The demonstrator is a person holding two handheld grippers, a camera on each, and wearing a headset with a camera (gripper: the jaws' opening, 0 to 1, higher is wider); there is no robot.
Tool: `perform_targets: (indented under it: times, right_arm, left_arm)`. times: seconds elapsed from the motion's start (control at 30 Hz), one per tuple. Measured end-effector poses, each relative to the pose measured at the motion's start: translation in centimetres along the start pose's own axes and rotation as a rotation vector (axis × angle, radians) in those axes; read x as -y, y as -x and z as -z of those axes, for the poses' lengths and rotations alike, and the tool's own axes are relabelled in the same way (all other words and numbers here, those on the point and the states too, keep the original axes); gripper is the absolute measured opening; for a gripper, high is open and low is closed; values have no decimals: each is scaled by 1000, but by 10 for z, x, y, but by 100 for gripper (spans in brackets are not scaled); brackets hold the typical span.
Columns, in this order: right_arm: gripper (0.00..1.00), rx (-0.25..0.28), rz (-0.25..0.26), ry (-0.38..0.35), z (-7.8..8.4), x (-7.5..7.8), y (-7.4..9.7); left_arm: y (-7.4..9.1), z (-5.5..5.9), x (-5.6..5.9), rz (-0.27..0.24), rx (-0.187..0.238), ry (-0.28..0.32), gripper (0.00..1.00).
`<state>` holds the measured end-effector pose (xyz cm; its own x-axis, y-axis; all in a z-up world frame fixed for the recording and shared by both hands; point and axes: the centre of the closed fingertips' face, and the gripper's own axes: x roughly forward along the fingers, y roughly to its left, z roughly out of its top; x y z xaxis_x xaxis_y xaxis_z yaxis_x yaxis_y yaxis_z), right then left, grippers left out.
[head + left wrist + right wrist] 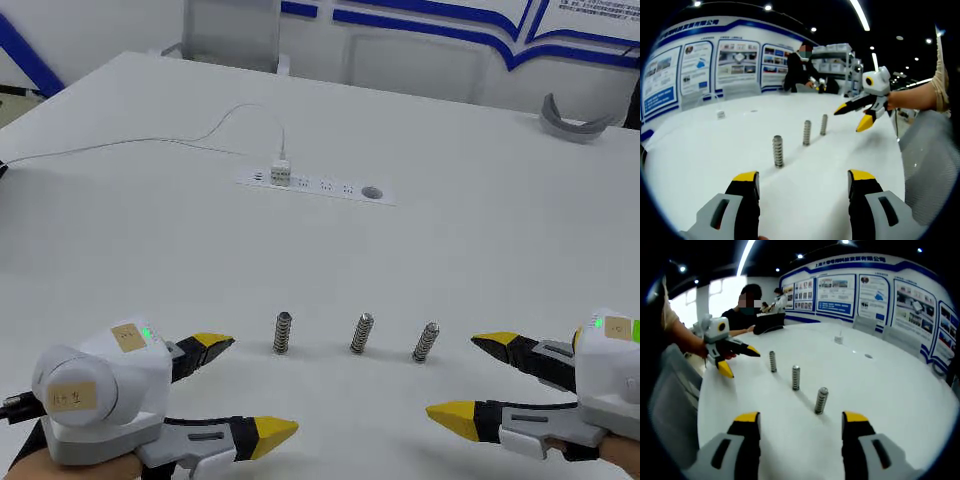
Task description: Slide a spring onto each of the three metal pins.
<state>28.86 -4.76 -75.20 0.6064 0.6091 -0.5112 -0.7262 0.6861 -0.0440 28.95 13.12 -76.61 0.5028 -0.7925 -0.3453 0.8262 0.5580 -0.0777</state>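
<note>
Three metal pins stand in a row on the white table, each wrapped in a spring: the left pin [283,332] [777,151] [772,361], the middle pin [361,333] [806,133] [796,377] and the right pin [426,341] [824,124] [821,400]. My left gripper [250,385] [803,181] [741,361] is open at the near left, short of the left pin, with nothing between its yellow tips. At the near right my right gripper [474,378] [796,421] [855,116] is open too, beside the right pin and holding nothing.
A white power strip [315,186] with a plugged-in adapter and cable lies mid-table behind the pins. A grey curved object [572,122] rests at the far right. A chair stands at the far edge. People sit at a far desk [747,310].
</note>
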Motion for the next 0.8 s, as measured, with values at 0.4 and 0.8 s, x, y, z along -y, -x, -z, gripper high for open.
perform_targets:
  times: [0.4,0.8]
  right_arm:
    - [68,7,4,-1,-1,1,1]
    - [68,12,7,-1,-2,0,1]
  left_arm:
    - [-1,-3,-1,1,3,-3,73]
    - [-1,-3,0,4,0,-7,74]
